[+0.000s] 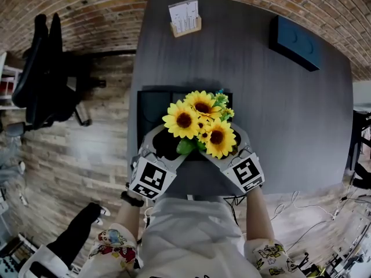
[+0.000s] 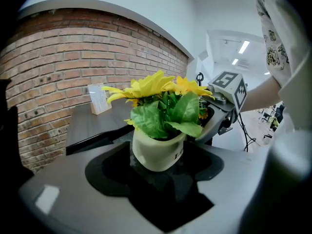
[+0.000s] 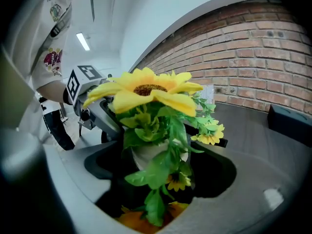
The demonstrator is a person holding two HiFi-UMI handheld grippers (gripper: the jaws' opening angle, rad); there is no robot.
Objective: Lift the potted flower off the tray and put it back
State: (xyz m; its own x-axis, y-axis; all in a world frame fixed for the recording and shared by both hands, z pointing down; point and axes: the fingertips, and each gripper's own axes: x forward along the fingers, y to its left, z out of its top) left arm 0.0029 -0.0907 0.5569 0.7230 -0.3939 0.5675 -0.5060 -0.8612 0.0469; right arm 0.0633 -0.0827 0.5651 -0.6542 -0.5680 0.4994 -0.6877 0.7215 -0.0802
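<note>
The potted flower, yellow sunflowers [image 1: 200, 122] in a cream pot [image 2: 157, 151], is over the near part of the black tray [image 1: 146, 106] on the dark table. The blooms hide the pot in the head view. My left gripper [image 1: 165, 146] reaches in from the near left and my right gripper [image 1: 227, 148] from the near right, their fingers curving around the pot. In the left gripper view the pot stands between the jaws with dark gaps on both sides. In the right gripper view leaves [image 3: 158, 174] cover most of the pot. Both grippers look open. Whether the pot's base rests on the tray is hidden.
A wooden holder with a white card [image 1: 185, 17] stands at the table's far edge. A dark blue box [image 1: 294, 42] lies at the far right. A black office chair [image 1: 40, 68] stands on the wood floor to the left. Cables [image 1: 301, 210] trail right of the table.
</note>
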